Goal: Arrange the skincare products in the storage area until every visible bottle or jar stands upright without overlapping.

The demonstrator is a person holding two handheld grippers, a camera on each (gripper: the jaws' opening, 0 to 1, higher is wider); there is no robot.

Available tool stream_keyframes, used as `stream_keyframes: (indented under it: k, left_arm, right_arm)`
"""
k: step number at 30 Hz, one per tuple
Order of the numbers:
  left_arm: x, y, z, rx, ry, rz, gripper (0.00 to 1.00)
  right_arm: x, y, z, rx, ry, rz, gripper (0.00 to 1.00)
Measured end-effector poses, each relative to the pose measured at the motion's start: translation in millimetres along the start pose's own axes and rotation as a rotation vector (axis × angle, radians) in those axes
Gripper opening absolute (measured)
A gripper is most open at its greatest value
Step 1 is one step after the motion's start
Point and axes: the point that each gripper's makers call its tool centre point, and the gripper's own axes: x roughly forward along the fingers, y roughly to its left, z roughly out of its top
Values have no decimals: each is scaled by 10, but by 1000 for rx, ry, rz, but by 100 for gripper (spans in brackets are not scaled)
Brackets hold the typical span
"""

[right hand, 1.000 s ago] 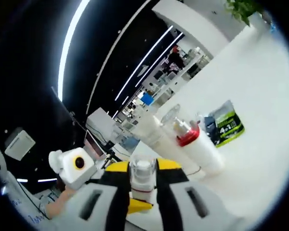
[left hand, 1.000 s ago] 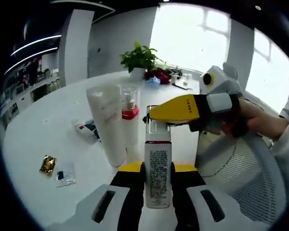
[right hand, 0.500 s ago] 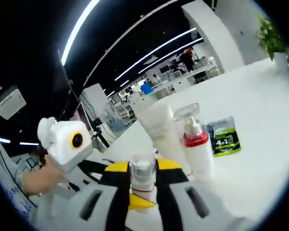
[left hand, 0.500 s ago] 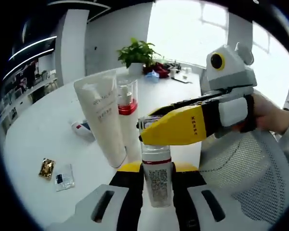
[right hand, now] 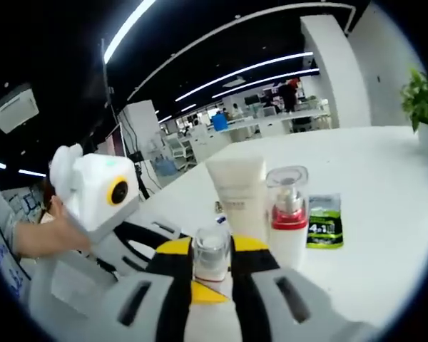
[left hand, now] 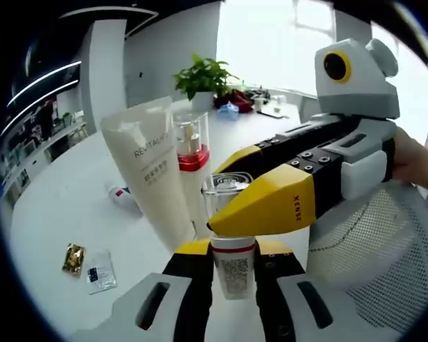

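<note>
A: Left claw (left hand: 232, 265) state?
B: Clamped on small bottle (left hand: 233, 267), upright, 6 o'clock. Right claw (right hand: 212, 265) closed on its clear cap (right hand: 211, 251).
A: Others?
B: White tube (left hand: 153, 171) and pump bottle (left hand: 190, 167) standing on bench (left hand: 57, 214), 11 o'clock of it.

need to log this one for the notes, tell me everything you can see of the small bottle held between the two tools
The small bottle is white, with a printed label of fine text, a red band at the neck and a clear cap. It stands upright above the white table, beside the white tube. The left tool clamps its body, and the right tool grips its clear cap from the side.
</note>
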Motion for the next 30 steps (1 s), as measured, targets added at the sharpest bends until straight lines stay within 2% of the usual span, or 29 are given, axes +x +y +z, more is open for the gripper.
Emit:
stream_keyframes:
  k: [4, 6, 8, 12, 15, 24, 27, 30]
  left_arm:
    - [0, -14, -22, 37, 7, -40, 17]
    - [9, -65, -24, 57, 2, -76, 17]
    - [20, -130, -22, 79, -2, -105, 17]
    - [34, -174, -9, 79, -18, -135, 17]
    - [23, -184, 15, 47, -46, -165, 17]
    - [58, -131, 0, 42, -37, -131, 19]
    - [50, -46, 3, 22, -36, -105, 25]
    - [39, -29, -33, 32, -21, -96, 23]
  right_arm:
    - [-13, 25, -38, -38, 21, 41, 23]
    - [-10, 27, -32, -68, 22, 50, 28]
    - [-9, 44, -12, -121, 24, 63, 26]
    - [-12, 57, 7, -142, 27, 81, 25]
    - [-24, 68, 35, -139, 15, 106, 25]
    - [42, 63, -7, -169, 40, 88, 23]
    - [65, 39, -43, -180, 58, 75, 23]
    - [88, 22, -66, -182, 68, 64, 23]
